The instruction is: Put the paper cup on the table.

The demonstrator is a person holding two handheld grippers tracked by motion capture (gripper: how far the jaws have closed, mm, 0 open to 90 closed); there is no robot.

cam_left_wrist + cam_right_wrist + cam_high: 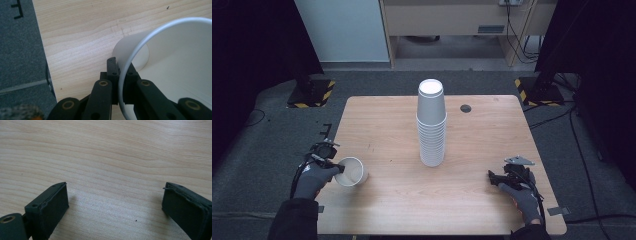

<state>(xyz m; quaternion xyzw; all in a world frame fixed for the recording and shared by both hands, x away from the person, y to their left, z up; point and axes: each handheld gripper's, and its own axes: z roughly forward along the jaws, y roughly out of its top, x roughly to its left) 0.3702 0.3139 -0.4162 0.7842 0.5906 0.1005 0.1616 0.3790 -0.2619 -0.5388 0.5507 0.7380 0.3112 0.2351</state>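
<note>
A single white paper cup [351, 171] lies tilted on its side at the table's near left, mouth toward me. My left gripper [337, 166] is shut on the cup's rim; in the left gripper view the thin white rim of the cup [175, 57] runs between the two black jaws of the left gripper [121, 72], one jaw inside the cup and one outside. A tall stack of white cups [431, 124] stands upside down at the table's middle. My right gripper [493, 176] rests at the near right, and in its own view the right gripper [113, 202] is open over bare wood.
The wooden table [387, 130] has a small dark round hole [466, 108] behind the stack. Its left edge borders grey carpet [20, 50]. Black stands with yellow-striped bases [312, 92] sit on the floor beyond the far corners.
</note>
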